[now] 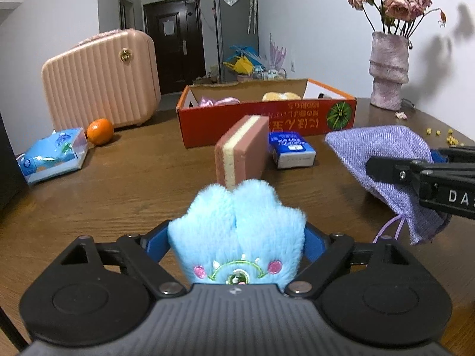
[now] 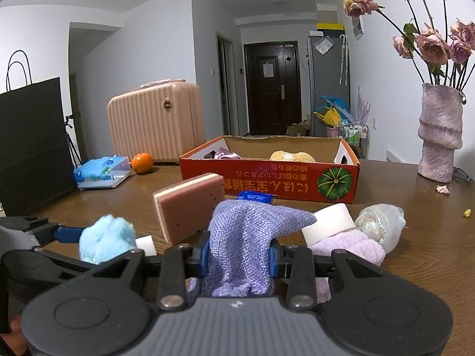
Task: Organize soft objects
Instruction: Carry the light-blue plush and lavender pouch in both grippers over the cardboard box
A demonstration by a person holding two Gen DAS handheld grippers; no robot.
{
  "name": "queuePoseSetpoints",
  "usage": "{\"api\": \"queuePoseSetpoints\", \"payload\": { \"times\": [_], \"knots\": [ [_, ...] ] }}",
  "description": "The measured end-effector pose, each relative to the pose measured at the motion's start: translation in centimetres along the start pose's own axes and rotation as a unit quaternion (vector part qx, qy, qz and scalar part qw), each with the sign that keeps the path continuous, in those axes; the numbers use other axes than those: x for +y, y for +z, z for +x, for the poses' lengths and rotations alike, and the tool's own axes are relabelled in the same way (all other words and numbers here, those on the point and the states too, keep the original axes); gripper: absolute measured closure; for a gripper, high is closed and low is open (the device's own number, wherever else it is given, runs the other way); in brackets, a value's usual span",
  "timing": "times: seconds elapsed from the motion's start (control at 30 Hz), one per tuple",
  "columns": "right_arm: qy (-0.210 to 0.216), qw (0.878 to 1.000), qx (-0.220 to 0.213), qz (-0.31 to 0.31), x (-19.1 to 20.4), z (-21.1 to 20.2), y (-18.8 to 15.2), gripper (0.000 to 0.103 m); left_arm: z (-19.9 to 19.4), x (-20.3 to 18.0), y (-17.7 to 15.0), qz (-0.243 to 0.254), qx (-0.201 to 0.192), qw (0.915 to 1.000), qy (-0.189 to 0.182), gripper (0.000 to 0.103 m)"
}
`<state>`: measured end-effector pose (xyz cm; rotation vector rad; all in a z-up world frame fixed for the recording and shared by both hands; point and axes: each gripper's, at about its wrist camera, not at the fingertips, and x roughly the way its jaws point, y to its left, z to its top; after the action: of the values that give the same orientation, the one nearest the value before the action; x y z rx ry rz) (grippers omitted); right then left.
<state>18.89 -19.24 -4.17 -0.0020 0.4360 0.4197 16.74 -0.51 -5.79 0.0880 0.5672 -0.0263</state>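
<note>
— Wooden table (image 1: 124, 178) up front: what's held?
— Left gripper (image 1: 236, 244) is clamped on the blue plush toy (image 1: 237, 225); right gripper (image 2: 239, 255) is pinched on the purple pouch (image 2: 249, 234), both just above the tabletop.
— Beyond them?
— Pink sponge (image 1: 242, 151) upright, then the red box (image 1: 267, 112) holding soft items.

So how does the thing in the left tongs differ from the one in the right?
The fluffy light-blue plush paw in the left tongs is furry, puffy and embroidered; the purple woven drawstring pouch in the right tongs is flat, coarse cloth that droops limp. The paw stands up between the fingers; the pouch hangs over them. Both are soft and clamped.
</note>
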Motion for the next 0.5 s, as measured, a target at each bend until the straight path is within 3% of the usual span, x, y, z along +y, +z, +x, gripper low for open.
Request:
{"api": "queuePoseSetpoints", "payload": {
  "times": [0.5],
  "knots": [
    [-0.005,1.0,-0.021,0.001,0.0,-0.9,0.9,0.068,-2.5,0.1,1.9,-0.003,-0.054,0.9985,-0.003,0.015]
  ]
}}
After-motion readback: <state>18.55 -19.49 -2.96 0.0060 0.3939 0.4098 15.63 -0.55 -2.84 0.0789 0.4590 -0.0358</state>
